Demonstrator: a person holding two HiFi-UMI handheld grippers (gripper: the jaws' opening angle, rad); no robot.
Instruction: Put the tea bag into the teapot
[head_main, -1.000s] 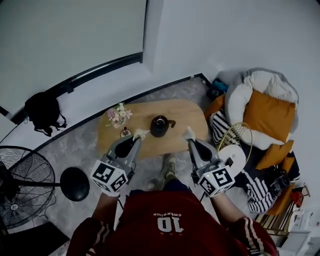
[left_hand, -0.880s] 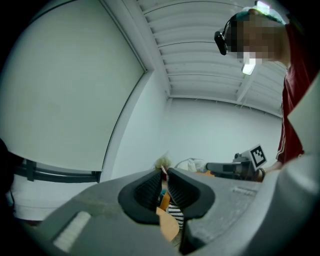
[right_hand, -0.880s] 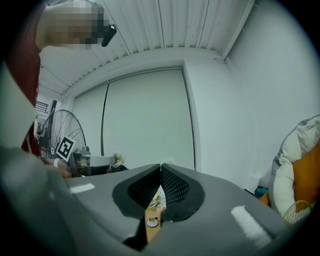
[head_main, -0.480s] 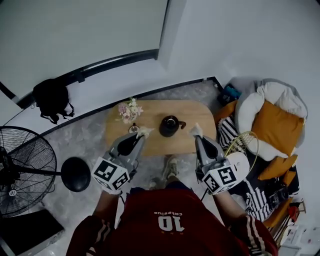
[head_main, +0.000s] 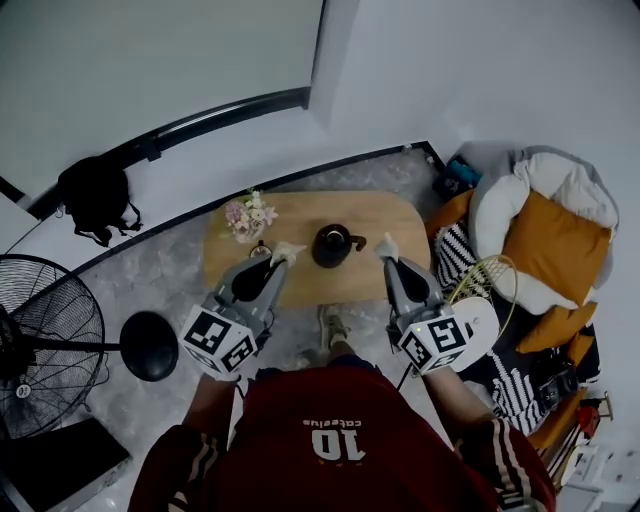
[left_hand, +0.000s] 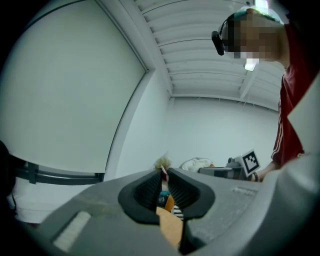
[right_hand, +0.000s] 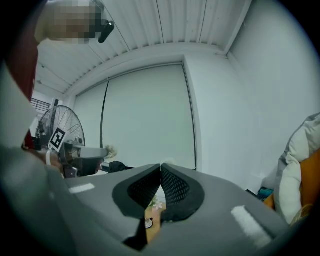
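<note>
1. Oval wooden table (head_main: 372, 216) on a grey floor, with us standing at its near long edge. A standing fan (head_main: 45, 345) is well off to the left.
2. Left gripper (head_main: 285, 254) is held over the table's near edge. Its jaws are drawn in to a thin gap and pinch a small pale scrap at the tips.
3. Right gripper (head_main: 385, 246) is level with the left one and well apart from it. Its pads are pressed flat together with nothing between them.
4. Black teapot (head_main: 331, 245) stands upright mid-table, between the two gripper tips and just past them.
5. A small bunch of pale flowers (head_main: 246, 215) sits toward the table's left end.
6. Tea bag (left_hand: 161, 163), as best we can tell, is the frayed pale scrap in the left jaws. It is clear of the teapot, to the pot's left.
</note>
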